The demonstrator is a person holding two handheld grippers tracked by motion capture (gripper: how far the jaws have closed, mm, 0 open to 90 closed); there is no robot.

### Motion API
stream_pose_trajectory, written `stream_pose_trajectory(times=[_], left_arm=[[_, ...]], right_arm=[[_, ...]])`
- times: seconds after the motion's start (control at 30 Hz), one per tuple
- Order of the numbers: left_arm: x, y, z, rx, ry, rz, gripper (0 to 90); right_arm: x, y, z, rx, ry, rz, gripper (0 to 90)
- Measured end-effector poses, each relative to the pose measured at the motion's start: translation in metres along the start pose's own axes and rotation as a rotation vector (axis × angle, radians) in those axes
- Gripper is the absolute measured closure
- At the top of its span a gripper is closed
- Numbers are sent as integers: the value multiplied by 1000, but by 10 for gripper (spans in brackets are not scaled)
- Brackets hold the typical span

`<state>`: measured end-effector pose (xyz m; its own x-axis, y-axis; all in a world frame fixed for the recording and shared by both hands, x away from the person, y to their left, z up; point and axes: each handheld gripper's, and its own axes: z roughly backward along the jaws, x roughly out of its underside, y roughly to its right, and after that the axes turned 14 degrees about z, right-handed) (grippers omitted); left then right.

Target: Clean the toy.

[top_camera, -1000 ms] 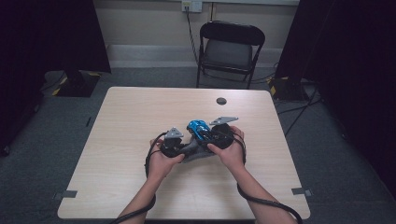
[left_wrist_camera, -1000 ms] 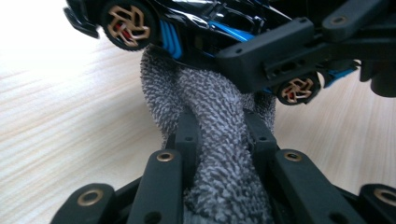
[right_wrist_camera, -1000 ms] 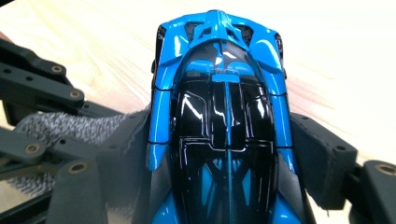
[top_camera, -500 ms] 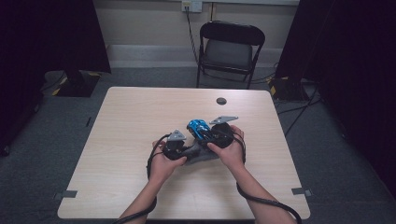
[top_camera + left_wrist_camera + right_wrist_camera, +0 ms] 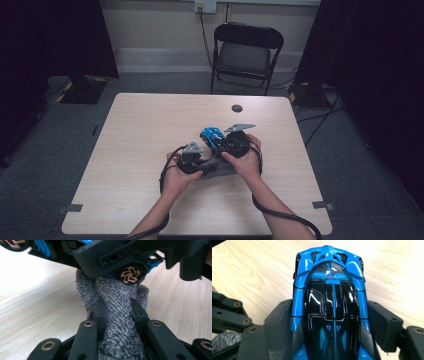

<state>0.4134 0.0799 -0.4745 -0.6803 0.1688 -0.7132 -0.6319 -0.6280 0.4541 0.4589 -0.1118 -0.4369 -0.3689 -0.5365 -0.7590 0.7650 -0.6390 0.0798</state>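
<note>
toy car (image 5: 332, 307) wipe-down looks mid-way, judging by how things lie now

left gripper (image 5: 192, 159) sits low and toward the person's side of the car. its jaws are pinched nearly together on a bunched grey cloth (image 5: 117, 315), fabric squeezed between both black fingers (image 5: 100, 312). in the left gripper view the cloth's free end pushes up against the car's underside just ahead of the jaws, right by a rear wheel (image 5: 128, 275) w/ a bronze rim. so the rag is in contact w/ the chassis, wiping at the lower rear, i'd say

right gripper (image 5: 235, 142) holds the car off the table (image 5: 150, 130), jaws spread wide around the body, one pad on each flank at mid-length. in the right gripper view the blue and black shell runs straight out between the jaws, one end pointing away from the tool, gloss top facing the camera

done so far, by my read: car picked up and steadied, cloth gathered and brought to it. left to do: can't tell how much of the shell has been wiped, no dirt visible either way; prob the top and sides yet to go, then set car and cloth down
</note>
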Motion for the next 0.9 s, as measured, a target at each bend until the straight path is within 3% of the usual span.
stream_pose_trajectory(times=[0.23,0.53,0.8,0.83,0.9], left_arm=[[3,7,-2,25,-27,-18,723],[7,8,0,19,-54,-38,722],[4,-8,13,-29,-29,-16,722],[3,-15,20,-58,-14,-8,722],[2,-21,25,-77,-2,9,722]], right_arm=[[0,1,0,7,5,-7,261],[0,8,5,15,10,-14,261],[5,10,9,13,6,-19,261],[7,9,11,7,6,-15,261],[9,8,12,5,7,-12,261]])
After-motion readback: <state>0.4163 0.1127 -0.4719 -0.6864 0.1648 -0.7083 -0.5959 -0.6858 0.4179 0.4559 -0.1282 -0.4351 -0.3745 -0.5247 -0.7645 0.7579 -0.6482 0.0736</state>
